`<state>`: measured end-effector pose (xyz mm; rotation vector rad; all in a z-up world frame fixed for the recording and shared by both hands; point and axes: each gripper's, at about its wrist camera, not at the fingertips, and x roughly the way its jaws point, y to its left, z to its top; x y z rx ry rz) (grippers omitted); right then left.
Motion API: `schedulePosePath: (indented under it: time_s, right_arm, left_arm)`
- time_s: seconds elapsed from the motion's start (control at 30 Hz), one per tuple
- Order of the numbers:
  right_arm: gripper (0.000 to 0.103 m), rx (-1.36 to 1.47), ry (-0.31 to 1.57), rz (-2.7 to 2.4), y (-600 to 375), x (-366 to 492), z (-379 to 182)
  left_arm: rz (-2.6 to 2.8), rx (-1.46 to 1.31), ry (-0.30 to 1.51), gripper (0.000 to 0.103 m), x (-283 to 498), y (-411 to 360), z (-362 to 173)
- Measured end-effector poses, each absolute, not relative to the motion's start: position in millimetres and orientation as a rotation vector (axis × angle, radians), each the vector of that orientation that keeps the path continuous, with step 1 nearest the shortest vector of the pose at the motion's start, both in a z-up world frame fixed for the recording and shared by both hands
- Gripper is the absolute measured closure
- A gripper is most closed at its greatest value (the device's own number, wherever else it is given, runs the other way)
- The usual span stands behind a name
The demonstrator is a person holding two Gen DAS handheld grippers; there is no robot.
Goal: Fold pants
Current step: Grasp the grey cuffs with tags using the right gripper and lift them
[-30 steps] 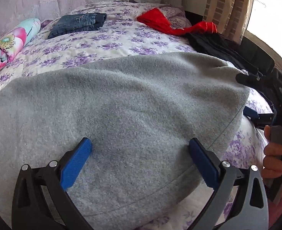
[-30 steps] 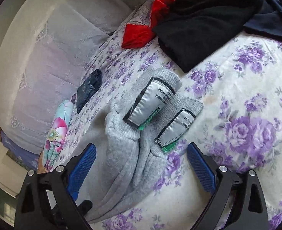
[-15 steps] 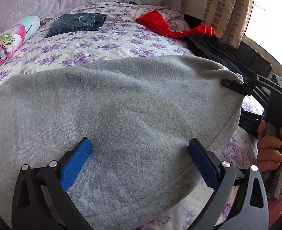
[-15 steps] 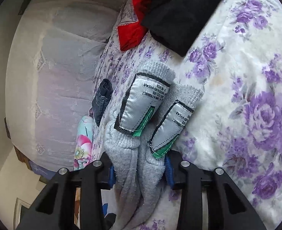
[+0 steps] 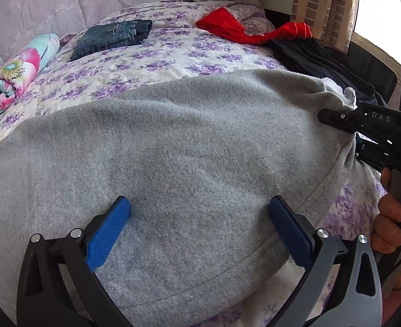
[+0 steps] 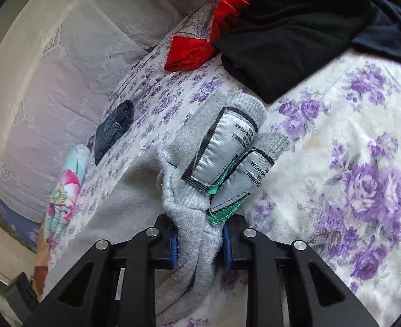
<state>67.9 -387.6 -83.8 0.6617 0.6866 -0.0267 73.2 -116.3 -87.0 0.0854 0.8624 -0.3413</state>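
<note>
Grey fleece pants (image 5: 173, 150) lie spread across the flowered bed. My left gripper (image 5: 199, 201) hovers open over the near part of them, its blue pads wide apart and nothing pinched. At the right, my right gripper (image 5: 328, 115) grips the bunched cuff end. In the right wrist view, the two leg cuffs (image 6: 189, 207) with silver-grey labels (image 6: 222, 147) pass between the right gripper (image 6: 200, 245). Its jaws are closing, and the blue pads press the grey fabric from both sides.
Folded jeans (image 5: 113, 36) and a rolled floral blanket (image 5: 15, 73) lie at the far left of the bed. A red garment (image 5: 241, 31) and black clothes (image 5: 309, 54) sit at the far right. A person's hand (image 5: 391, 218) holds the right gripper's handle.
The right gripper went from wide open around the cuffs to closed on them, and the cuff end has bunched and lifted slightly. The left gripper has stayed still and open.
</note>
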Motion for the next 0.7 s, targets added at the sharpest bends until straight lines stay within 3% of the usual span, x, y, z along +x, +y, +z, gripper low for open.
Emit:
schedulePosePath:
  time_s: [0.1, 0.4, 0.57, 0.7]
  right_arm:
    - [0.079, 0.459, 0.656, -0.087, -364.9, 65.5, -60.5]
    - [0.079, -0.239, 0.424, -0.17, -232.2, 44.7, -0.2]
    - [0.079, -0.704, 0.317, -0.112, -127.7, 28.2, -13.4]
    - [0.078, -1.026, 0.341, 0.005, -64.9, 20.0, -55.0]
  left_arm:
    - [-0.356, -0.025, 0.849, 0.004, 68.9, -89.7, -70.9]
    - [-0.114, -0.251, 0.584, 0.004, 22.6, 75.8, -16.8]
    - [-0.043, -0.381, 0.547, 0.004, 4.2, 145.9, -24.1]
    - [-0.043, -0.46, 0.551, 0.004, -3.0, 171.3, -42.5]
